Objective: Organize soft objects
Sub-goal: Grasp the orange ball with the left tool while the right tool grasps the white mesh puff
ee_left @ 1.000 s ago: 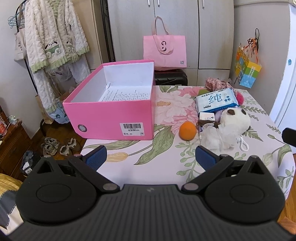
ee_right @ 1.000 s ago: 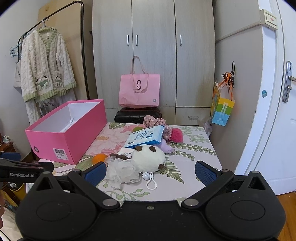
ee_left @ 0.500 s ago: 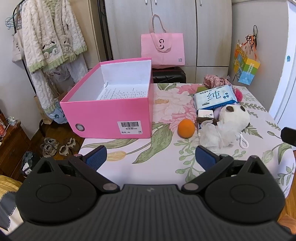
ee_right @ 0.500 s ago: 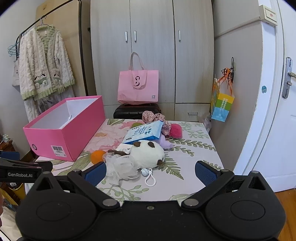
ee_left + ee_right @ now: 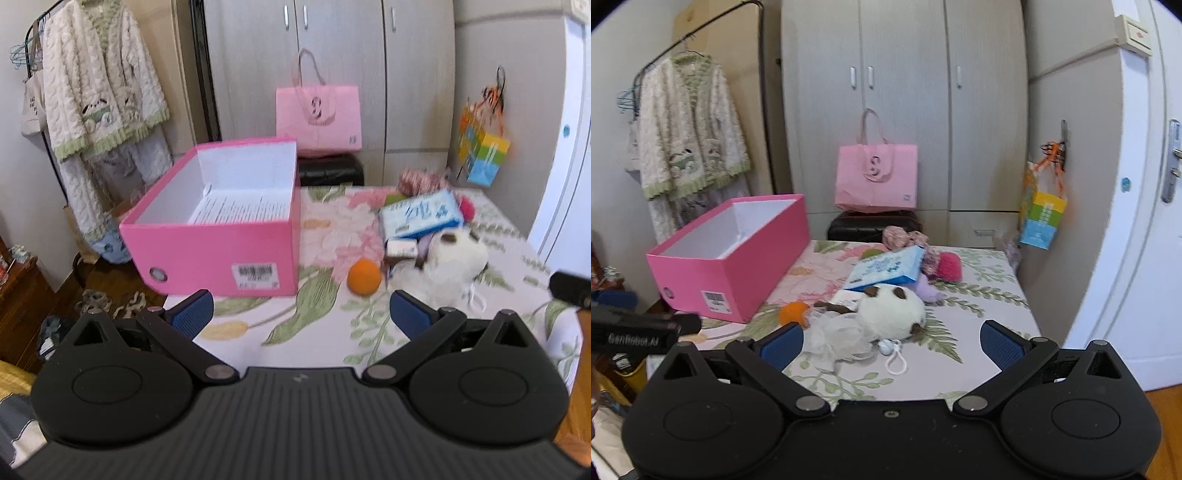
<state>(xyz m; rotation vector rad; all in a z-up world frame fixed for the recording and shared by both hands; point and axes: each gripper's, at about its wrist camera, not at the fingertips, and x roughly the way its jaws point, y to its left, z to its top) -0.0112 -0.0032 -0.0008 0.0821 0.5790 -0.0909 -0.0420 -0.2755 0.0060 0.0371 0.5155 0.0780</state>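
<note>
An open pink box (image 5: 221, 236) (image 5: 731, 273) stands at the left of the floral table (image 5: 295, 332) (image 5: 979, 332). To its right lies a heap of soft things: a white plush toy (image 5: 454, 258) (image 5: 890, 314), a white mesh puff (image 5: 834, 339), an orange ball (image 5: 364, 277) (image 5: 793, 312), a blue tissue pack (image 5: 421, 216) (image 5: 886, 267), a pink pom-pom (image 5: 947, 266) and a crumpled pink fabric (image 5: 901, 236). My left gripper (image 5: 301, 314) hangs open before the table's near edge. My right gripper (image 5: 892, 341) is open, just short of the plush toy and puff.
A pink tote bag (image 5: 317, 118) sits on a black stool (image 5: 871, 225) behind the table, in front of grey wardrobes. A coat rack with a fluffy cardigan (image 5: 99, 85) stands left. A colourful gift bag (image 5: 1041, 218) hangs on the right wall beside a white door.
Both wrist views have tilted upward and drawn back a little, so the table and objects sit lower in frame. Nothing on the table has moved; both grippers stay open.
</note>
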